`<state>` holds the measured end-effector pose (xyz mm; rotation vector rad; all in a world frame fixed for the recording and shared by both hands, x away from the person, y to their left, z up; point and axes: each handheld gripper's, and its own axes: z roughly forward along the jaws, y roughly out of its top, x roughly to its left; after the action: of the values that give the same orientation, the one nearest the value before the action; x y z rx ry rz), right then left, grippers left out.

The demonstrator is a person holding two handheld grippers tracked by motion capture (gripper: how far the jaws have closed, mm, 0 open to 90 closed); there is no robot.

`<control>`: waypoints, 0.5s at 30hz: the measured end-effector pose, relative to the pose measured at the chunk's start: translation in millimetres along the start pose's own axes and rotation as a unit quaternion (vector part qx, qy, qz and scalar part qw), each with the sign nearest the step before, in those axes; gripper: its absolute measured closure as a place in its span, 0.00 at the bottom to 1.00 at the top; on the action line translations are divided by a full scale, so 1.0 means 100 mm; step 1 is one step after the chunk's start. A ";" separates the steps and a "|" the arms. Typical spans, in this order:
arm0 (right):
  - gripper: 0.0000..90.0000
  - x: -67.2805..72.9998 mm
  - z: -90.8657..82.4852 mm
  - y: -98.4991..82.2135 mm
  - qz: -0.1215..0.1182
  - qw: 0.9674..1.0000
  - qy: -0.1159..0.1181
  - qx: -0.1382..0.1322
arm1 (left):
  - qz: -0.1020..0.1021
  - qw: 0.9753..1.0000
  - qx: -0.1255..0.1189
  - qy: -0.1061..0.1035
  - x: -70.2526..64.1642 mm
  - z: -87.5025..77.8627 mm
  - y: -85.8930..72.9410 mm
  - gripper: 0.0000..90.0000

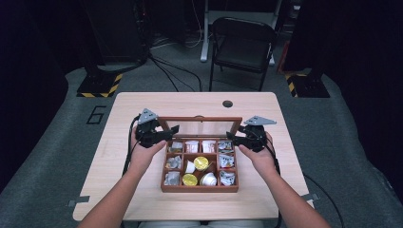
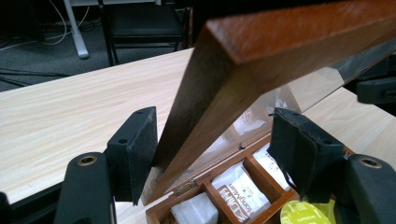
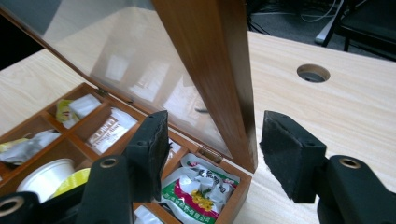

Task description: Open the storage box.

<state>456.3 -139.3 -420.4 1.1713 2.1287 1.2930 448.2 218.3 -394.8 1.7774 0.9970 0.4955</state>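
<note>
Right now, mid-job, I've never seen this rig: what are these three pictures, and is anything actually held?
A person holds a hand-held two-jaw tool in each hand. The high view looks down on the wooden table; the other two cameras ride on the tools. On the table stands a wooden compartment box of sachets and capsule cups, its glass lid raised. The left gripper and right gripper each straddle a side rail of that lid, with gaps showing at the pads: nothing is clamped.
</note>
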 end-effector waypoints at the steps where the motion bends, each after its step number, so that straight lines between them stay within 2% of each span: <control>1: 0.46 0.00 0.02 -0.01 -0.002 1.000 -0.002 0.002 | 0.000 1.000 -0.001 0.002 0.00 0.01 -0.01 0.36; 7: 0.47 0.01 0.12 -0.02 0.002 1.000 -0.008 -0.006 | 0.004 1.000 0.001 -0.001 0.02 0.07 -0.06 0.35; 10: 0.47 0.00 0.15 0.00 0.019 1.000 -0.004 -0.010 | 0.003 1.000 -0.006 0.007 0.03 0.11 -0.10 0.35; 15: 0.47 -0.01 0.17 0.00 0.022 1.000 -0.008 -0.015 | -0.017 1.000 -0.013 0.008 0.06 0.17 -0.16 0.35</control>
<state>468.2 -130.7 -428.8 1.2185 2.0755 1.3252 457.1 216.4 -417.2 1.7321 1.0264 0.5004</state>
